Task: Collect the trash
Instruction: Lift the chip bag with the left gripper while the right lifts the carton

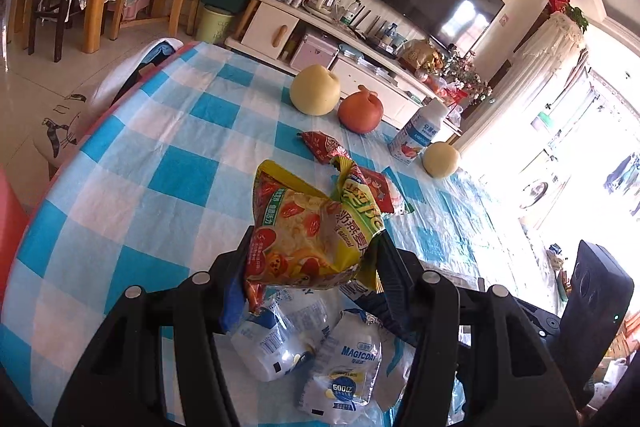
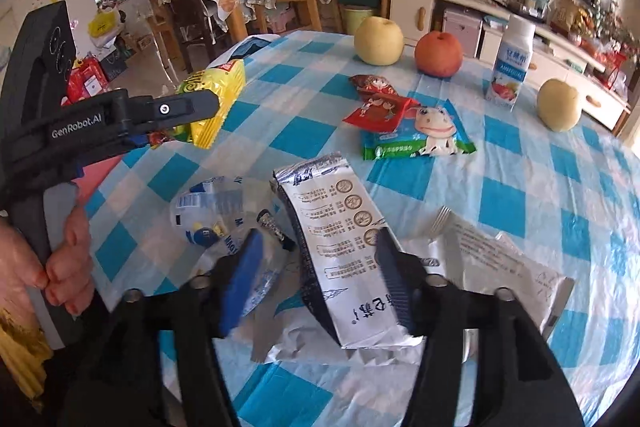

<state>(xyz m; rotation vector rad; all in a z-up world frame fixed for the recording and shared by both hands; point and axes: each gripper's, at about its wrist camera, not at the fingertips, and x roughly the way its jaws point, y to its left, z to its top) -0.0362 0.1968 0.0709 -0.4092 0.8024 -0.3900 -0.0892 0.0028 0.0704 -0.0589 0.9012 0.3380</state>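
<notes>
Between your right gripper's (image 2: 316,267) parted fingers lies the silver wrapper (image 2: 344,251); the pads stand clear of it on both sides, so nothing is held yet. Centre it and close on its stiff middle, not the torn near edge, which would likely slip. Just left of those fingers sit the clear crumpled packets (image 2: 212,211), loose and light, so approach slowly. Up at the left, your left gripper (image 1: 312,263) is clamped on the yellow snack bag (image 1: 312,227), lifted above the checked table (image 2: 540,195); keep that grip steady. Farther ahead wait the red wrappers (image 2: 380,103) and the green cow packet (image 2: 424,135). Beyond them, leave the fruit and the milk bottle (image 2: 510,63) alone.
</notes>
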